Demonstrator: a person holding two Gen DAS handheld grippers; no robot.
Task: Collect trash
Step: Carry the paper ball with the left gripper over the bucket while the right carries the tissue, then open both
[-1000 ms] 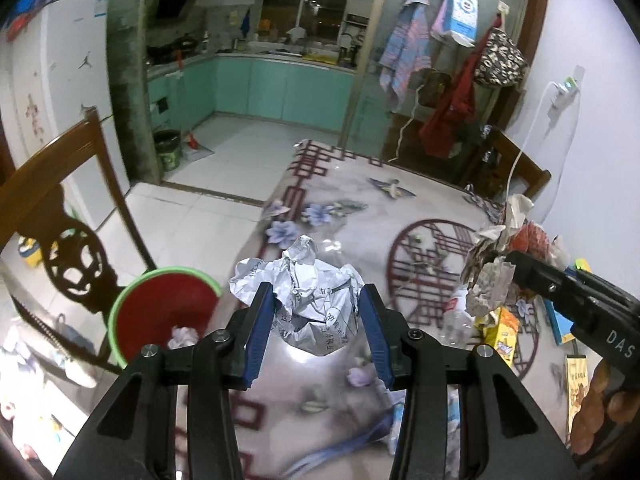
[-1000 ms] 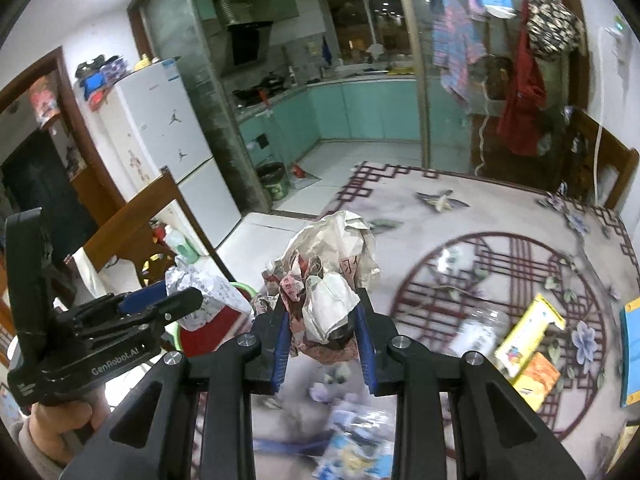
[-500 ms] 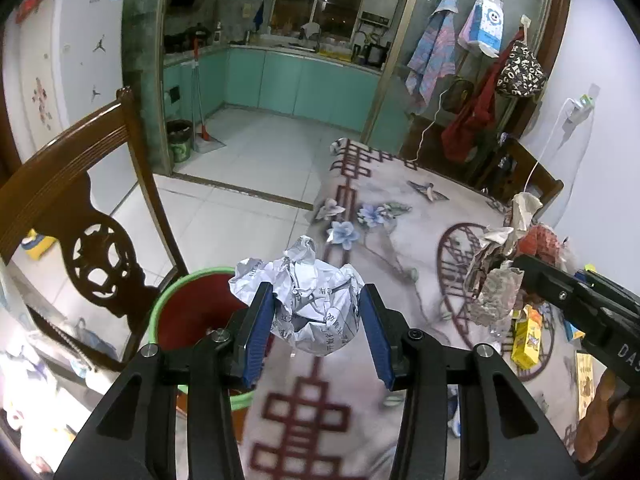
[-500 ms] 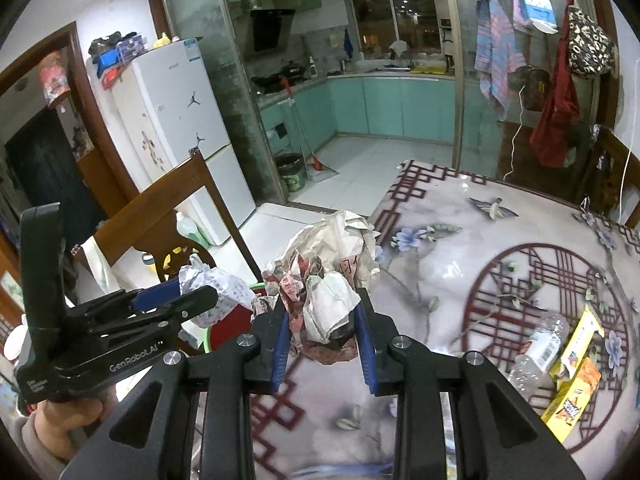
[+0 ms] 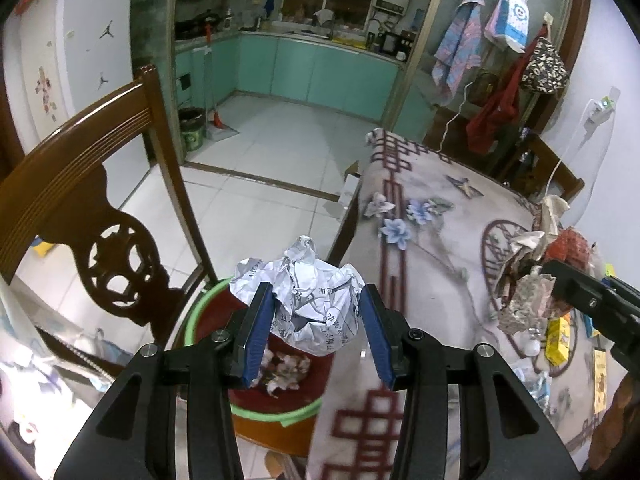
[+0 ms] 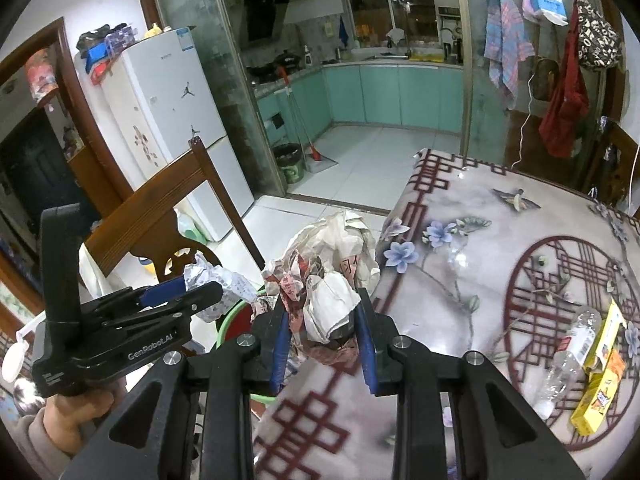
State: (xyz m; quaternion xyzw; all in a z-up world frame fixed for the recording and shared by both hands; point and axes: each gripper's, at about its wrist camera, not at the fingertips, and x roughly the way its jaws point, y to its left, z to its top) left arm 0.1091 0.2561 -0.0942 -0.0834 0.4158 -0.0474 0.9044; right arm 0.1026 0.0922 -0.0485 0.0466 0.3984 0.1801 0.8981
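- The left gripper (image 5: 316, 336) has its blue fingers (image 5: 256, 332) pinching a ball of crumpled white printed paper (image 5: 308, 300), held in the air above a red bin with a green rim (image 5: 256, 408).
- The bin stands on the floor just beside the bench (image 5: 440, 248) edge, next to a wooden chair (image 5: 80, 200); scraps already lie inside.
- The right gripper (image 6: 324, 340) pinches a wad of mixed paper trash (image 6: 332, 276) over the bench edge.
- A plastic bottle (image 6: 572, 348) and a yellow box (image 6: 600, 384) lie on the bench.
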